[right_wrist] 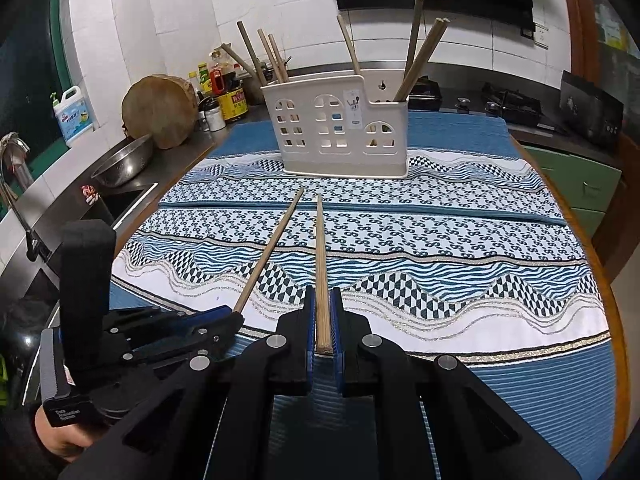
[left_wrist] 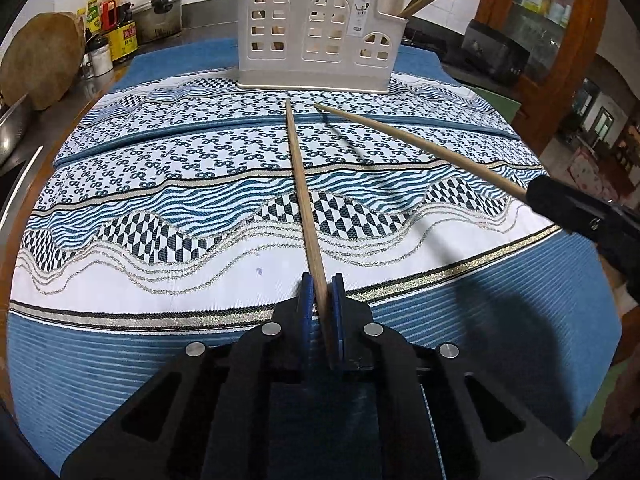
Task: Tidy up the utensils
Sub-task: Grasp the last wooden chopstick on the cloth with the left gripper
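Note:
My left gripper is shut on the thick end of a wooden chopstick whose tip points at the white house-shaped utensil holder. My right gripper is shut on a second chopstick, also aimed at the holder. Each gripper shows in the other's view: the right gripper with its chopstick at the right, the left gripper with its chopstick at the lower left. Both chopstick tips hover close together just short of the holder. Several chopsticks stand in it.
A blue-and-white patterned cloth covers the table. To the left are a sink with a steel bowl, a round wooden chopping block and sauce bottles. A gas stove sits behind at the right.

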A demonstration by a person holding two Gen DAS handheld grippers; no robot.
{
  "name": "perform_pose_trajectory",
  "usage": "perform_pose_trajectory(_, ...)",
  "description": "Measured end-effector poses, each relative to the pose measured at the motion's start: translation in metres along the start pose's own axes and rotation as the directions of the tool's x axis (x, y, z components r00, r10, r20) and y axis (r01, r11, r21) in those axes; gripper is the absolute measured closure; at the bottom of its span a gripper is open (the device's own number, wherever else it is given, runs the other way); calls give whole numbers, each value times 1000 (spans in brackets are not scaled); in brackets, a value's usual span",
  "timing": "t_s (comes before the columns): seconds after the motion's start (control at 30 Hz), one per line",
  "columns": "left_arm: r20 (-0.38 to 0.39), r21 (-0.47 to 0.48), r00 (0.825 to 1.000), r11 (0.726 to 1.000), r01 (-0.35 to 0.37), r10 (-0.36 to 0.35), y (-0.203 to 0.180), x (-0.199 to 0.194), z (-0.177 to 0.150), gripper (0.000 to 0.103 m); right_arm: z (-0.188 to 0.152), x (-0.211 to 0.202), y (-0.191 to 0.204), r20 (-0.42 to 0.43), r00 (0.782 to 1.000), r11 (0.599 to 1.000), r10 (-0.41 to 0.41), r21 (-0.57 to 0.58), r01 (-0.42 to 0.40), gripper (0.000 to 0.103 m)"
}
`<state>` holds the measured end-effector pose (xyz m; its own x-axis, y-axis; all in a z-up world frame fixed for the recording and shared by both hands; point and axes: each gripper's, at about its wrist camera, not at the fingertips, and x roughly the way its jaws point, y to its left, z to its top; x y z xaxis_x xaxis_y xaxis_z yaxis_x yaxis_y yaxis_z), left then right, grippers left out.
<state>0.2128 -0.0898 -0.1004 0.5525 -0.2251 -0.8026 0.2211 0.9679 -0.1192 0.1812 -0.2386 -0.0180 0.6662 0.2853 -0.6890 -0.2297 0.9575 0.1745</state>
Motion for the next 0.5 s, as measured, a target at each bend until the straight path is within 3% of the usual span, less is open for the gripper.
perform_pose_trajectory(0.2, 20, -22, 1000, 999, 24, -23, 6, -11, 2, 95, 7, -15, 0, 33, 999, 1000, -3, -8, 3, 96)
perform_pose_trajectory(0.33, 97, -25, 995, 999, 35, -33, 13, -36, 12, 95, 18, -25, 0, 59, 998, 1000, -5, -17, 6, 96)
perform_pose_trajectory(0.5, 216, -3, 976, 999, 37, -36, 20, -69, 28, 97, 41, -37, 1, 93, 996, 999, 10, -41, -6, 96)
